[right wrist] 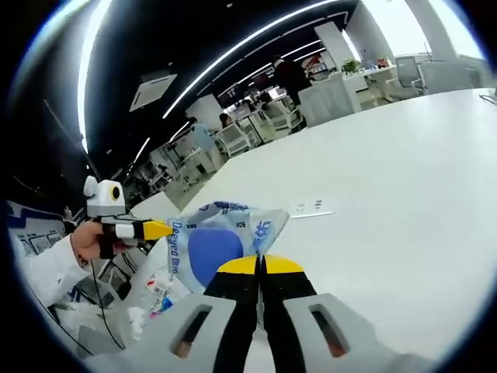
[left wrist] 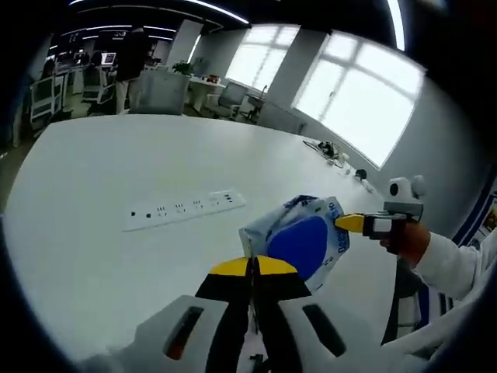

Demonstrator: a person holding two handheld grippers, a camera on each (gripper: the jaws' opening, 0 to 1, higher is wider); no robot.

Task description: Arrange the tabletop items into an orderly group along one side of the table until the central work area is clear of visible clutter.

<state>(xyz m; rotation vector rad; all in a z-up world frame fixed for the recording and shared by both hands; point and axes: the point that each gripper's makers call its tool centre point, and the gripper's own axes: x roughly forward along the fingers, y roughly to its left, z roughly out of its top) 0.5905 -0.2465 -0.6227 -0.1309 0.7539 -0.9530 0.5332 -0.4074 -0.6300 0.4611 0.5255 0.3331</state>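
A white and blue plastic packet (left wrist: pixel 299 239) hangs in the air above the white table (left wrist: pixel 101 179), stretched between both grippers. My left gripper (left wrist: pixel 252 266) is shut on its near lower corner. The right gripper (left wrist: pixel 351 223), held by a hand in a white sleeve, pinches its far right edge. In the right gripper view the same packet (right wrist: pixel 210 241) sits just beyond my right gripper (right wrist: pixel 260 266), which is shut on its edge, while the left gripper (right wrist: pixel 159 229) grips its other side. A white power strip (left wrist: pixel 186 208) lies flat on the table behind the packet and also appears as the power strip (right wrist: pixel 311 207).
Small items and a cable (left wrist: pixel 334 150) sit near the table's far edge by the windows. Office chairs and desks (left wrist: pixel 159 89) stand beyond the table. Some bottles and clutter (right wrist: pixel 159 299) lie low at the left, off the table's edge.
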